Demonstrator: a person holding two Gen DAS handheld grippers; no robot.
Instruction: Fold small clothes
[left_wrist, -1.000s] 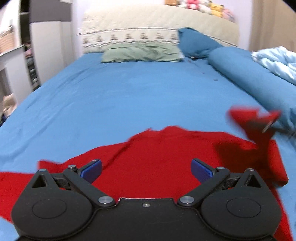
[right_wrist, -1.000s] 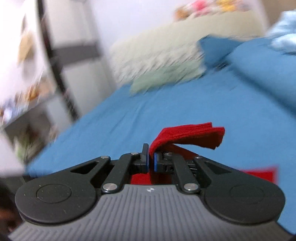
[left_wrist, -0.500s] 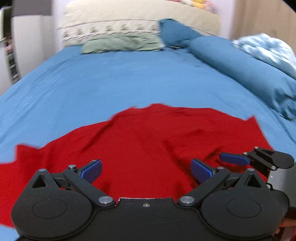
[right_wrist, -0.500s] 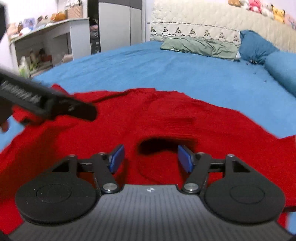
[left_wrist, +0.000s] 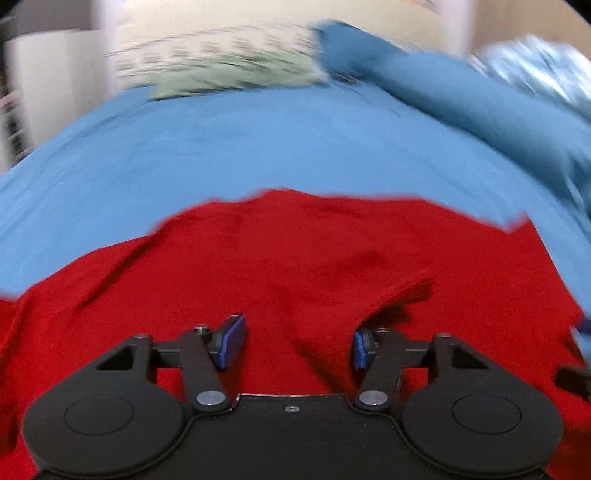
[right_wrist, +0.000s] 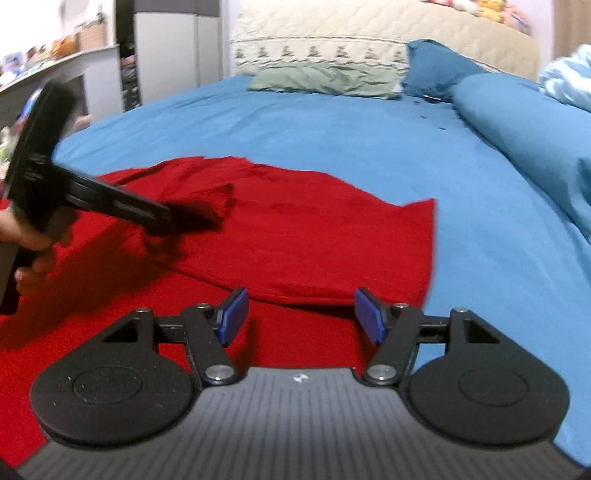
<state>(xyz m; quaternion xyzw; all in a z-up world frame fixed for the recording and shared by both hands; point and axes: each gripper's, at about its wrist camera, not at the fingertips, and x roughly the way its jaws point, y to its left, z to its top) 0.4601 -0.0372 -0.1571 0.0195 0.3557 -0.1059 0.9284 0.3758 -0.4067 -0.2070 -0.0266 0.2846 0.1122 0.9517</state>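
A red knit garment (left_wrist: 314, 266) lies spread on the blue bed sheet (left_wrist: 258, 147); it also shows in the right wrist view (right_wrist: 314, 236), with one part folded over the rest. My left gripper (left_wrist: 295, 345) is open, low over the garment near a raised fold. It also shows from the side in the right wrist view (right_wrist: 122, 206), over the cloth at the left. My right gripper (right_wrist: 302, 317) is open and empty, just above the near edge of the folded part.
A green pillow (right_wrist: 325, 79) and a cream headboard (right_wrist: 369, 33) stand at the far end. A dark blue rolled duvet (right_wrist: 524, 125) and a light blue quilt (right_wrist: 569, 85) lie along the right. Shelves and a cabinet (right_wrist: 162, 51) stand left of the bed.
My right gripper let go of the red cloth it held a second ago and opened. Both grippers moved lower over the garment. My left jaws stand narrower than before.
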